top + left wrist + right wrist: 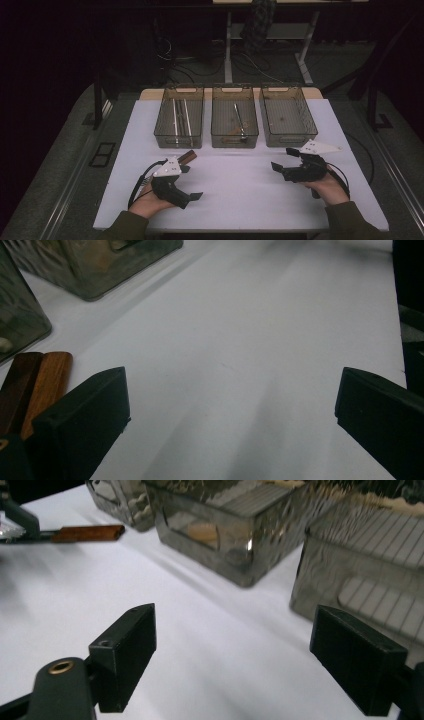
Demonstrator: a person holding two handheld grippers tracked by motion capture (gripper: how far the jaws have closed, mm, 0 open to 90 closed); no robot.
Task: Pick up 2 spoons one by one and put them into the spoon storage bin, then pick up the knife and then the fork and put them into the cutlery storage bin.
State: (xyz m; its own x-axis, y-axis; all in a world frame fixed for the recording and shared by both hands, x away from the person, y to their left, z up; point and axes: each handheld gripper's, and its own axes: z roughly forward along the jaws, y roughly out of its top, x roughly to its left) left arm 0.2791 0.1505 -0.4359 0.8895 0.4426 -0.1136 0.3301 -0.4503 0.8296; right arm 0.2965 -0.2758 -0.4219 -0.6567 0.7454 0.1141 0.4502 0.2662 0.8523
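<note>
Two wooden handles, one dark [17, 385] and one lighter [47, 382], lie side by side on the white table [240, 190]. In the high view they show as a brown piece [188, 157] just beyond my left gripper [192, 182]. That gripper is open over bare table, with the handles outside its left jaw; its jaws [232, 395] hold nothing. My right gripper [284, 159] is open too, low over the table in front of the right bin, with nothing between its jaws [232, 630]. From there the wooden handle [87, 532] lies far off.
Three smoky plastic bins stand in a row at the back. The left bin [179, 135] holds long metal utensils, the middle bin [235, 137] holds one utensil, and the right bin [287, 135] looks bare. Floor cables and table legs lie beyond.
</note>
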